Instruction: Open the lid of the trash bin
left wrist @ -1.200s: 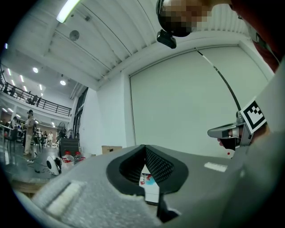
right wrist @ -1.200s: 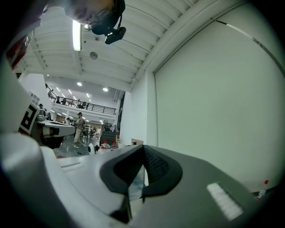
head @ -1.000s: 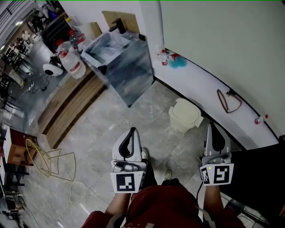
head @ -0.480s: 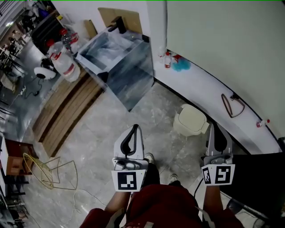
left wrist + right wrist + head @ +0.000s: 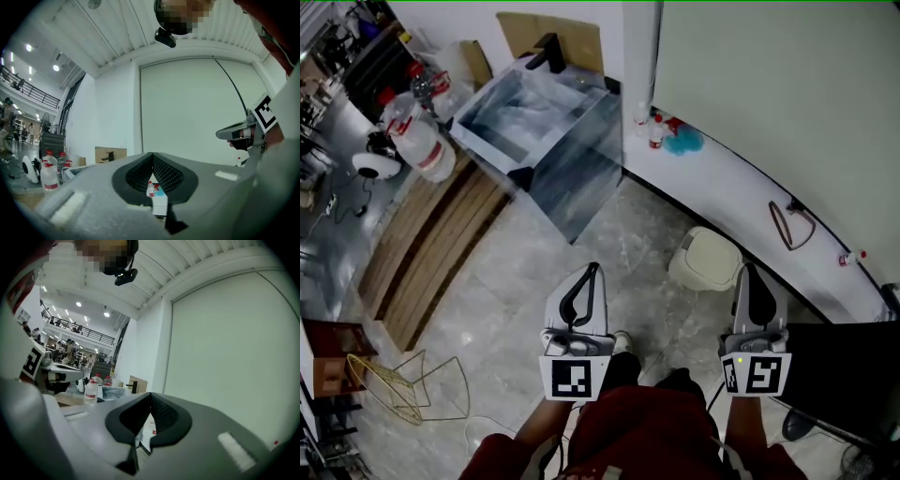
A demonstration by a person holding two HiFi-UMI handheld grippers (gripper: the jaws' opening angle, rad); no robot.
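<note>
1 trash bin on the floor. 2 claws, the left claw and the right claw, each carrying 1 marker cube. On the white table along the wall: 2 small bottles close together near its far end, 1 blue thing just beside them, 1 brown loop farther along, and 1 more small red-capped bottle by its near right edge. At the far left: at least 2 large red-capped bottles, 1 white round appliance, 1 clear box and 1 cardboard sheet. At the near left, 1 yellow wire frame
</note>
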